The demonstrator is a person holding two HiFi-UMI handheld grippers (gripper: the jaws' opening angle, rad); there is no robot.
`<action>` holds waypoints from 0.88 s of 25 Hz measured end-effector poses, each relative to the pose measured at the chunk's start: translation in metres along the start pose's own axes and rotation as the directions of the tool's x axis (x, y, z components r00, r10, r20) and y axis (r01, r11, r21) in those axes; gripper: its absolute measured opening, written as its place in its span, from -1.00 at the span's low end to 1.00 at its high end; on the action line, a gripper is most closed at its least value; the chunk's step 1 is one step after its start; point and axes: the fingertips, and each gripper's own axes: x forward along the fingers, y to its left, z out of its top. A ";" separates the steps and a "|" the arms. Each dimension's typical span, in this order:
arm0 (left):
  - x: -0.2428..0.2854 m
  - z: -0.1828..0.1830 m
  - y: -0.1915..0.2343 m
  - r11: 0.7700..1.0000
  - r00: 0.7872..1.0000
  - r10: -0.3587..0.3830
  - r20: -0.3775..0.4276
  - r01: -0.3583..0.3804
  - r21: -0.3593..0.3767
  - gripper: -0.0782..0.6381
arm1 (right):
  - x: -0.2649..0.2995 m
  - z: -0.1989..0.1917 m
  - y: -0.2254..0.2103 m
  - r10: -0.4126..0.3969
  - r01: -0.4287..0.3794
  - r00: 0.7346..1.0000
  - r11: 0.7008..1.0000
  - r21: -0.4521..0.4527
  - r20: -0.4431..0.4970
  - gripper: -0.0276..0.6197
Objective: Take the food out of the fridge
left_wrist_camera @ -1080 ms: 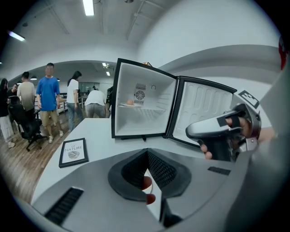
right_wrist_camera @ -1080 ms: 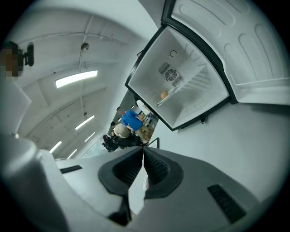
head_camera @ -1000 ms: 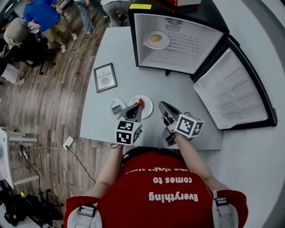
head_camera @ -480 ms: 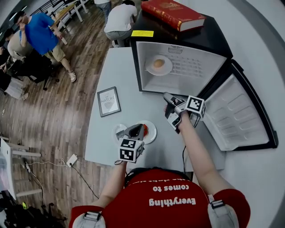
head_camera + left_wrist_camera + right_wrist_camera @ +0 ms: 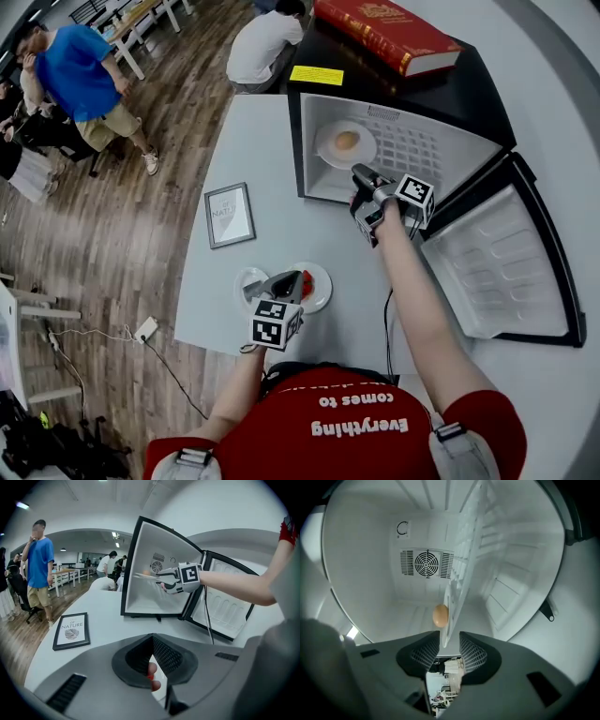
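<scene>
Right gripper view: my right claw (image 5: 449, 638) is wide open at the fridge mouth, facing the plate's near edge.

Nearest me, my left claw (image 5: 153, 639) has its jaws drawn together over a second plate (image 5: 321, 292) on the table. Whether it pinches that rim I cannot tell. My right jaws have just been opening. The plate (image 5: 457, 588) on the fridge (image 5: 370, 550) floor lines up with their gap, but the pads do not press on it. I judge it stiff, smooth, probably slippery and breakable, so I would pinch the near rim firmly and keep it level. The food (image 5: 440, 615) is a small, round, tan-orange lump, bun or egg, and likely to roll. Behind it is the fan grille.
</scene>
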 end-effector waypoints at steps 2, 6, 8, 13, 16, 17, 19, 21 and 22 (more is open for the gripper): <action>0.001 -0.001 0.002 1.000 1.000 0.001 -0.005 -0.002 -0.007 -0.79 | 0.009 0.005 0.000 -0.008 0.008 1.000 1.000 0.012 0.006 -0.55; 0.004 -0.002 0.004 1.000 1.000 0.002 -0.009 -0.002 -0.005 -0.79 | 0.025 0.008 0.000 -0.008 0.007 1.000 0.998 0.063 0.013 -0.55; 0.006 -0.002 0.004 1.000 1.000 0.002 -0.011 -0.002 -0.002 -0.79 | 0.029 0.008 -0.003 -0.019 0.016 1.000 0.996 0.085 0.024 -0.55; 0.005 0.000 0.003 1.000 1.000 -0.003 -0.007 0.003 0.005 -0.79 | 0.027 0.013 -0.004 -0.026 0.022 0.997 0.998 0.053 0.072 -0.77; 0.003 0.001 0.003 1.000 1.000 -0.003 -0.004 0.003 0.017 -0.79 | 0.025 0.013 -0.007 -0.025 0.020 0.997 0.997 0.076 0.076 -0.83; 0.002 0.001 0.003 1.000 1.000 -0.003 -0.002 0.003 0.017 -0.79 | 0.023 0.012 -0.008 -0.027 0.022 0.997 0.997 0.074 0.074 -0.84; 0.000 0.001 0.001 1.000 1.000 -0.004 0.003 0.004 0.018 -0.79 | 0.017 0.010 -0.010 -0.026 0.021 0.997 0.997 0.074 0.068 -0.84; -0.001 0.003 0.001 1.000 1.000 -0.004 0.010 0.003 0.023 -0.79 | 0.010 0.009 -0.010 -0.025 0.019 0.998 0.997 0.078 0.066 -0.84; -0.002 0.005 0.000 1.000 1.000 -0.004 0.015 0.004 0.025 -0.79 | 0.005 0.009 -0.009 -0.022 0.017 0.998 0.997 0.077 0.064 -0.84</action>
